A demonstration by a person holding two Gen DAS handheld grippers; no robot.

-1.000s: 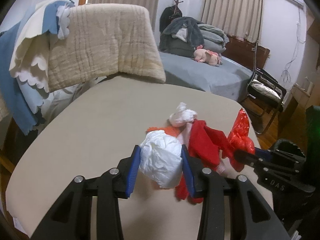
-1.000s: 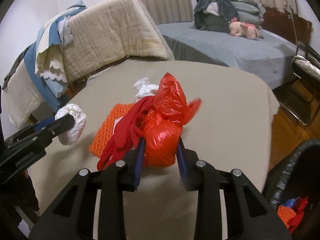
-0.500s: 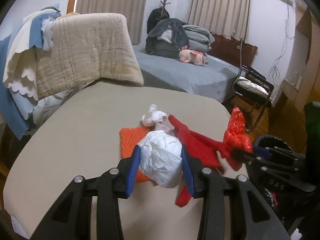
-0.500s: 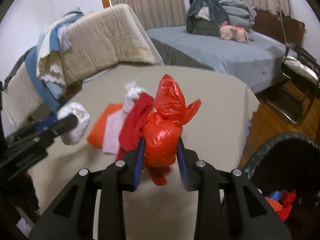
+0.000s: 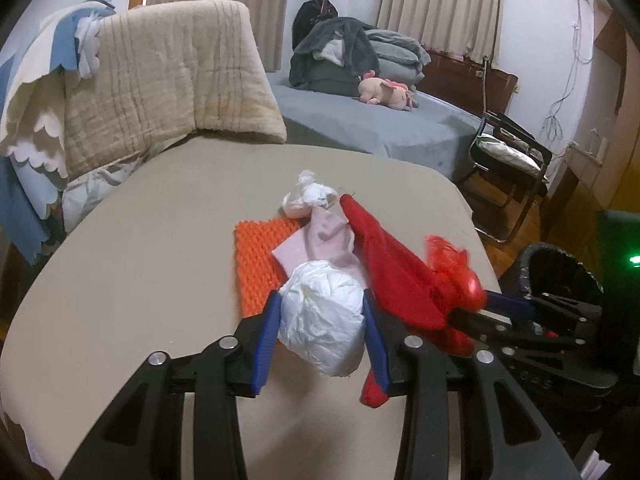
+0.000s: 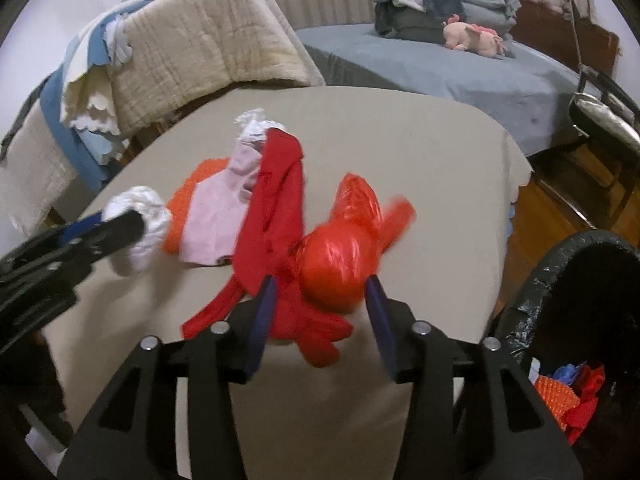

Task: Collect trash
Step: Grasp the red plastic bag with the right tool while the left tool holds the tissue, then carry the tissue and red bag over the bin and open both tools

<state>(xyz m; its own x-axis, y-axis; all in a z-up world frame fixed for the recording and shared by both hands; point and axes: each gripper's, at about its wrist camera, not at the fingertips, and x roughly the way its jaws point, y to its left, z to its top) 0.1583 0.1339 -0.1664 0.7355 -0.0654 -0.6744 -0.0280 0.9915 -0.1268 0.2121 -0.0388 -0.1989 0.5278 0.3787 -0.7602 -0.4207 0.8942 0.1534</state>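
My left gripper is shut on a crumpled white plastic wad, held just above the beige table. In the right wrist view my right gripper has its jaws opening. A knotted red plastic bag sits blurred between them, and the pads stand apart from it. On the table lie an orange mesh pad, a pink cloth, a white tissue wad and a red cloth. The black bin stands right of the table.
The bin holds orange and red scraps. A blanket-draped chair back rises behind the table. Further off are a grey bed with a pink plush toy and a folding chair on the wooden floor.
The right jaws have spread and the red bag has come loose between them. Both grippers have drifted toward the bin side, and more of the bin shows.
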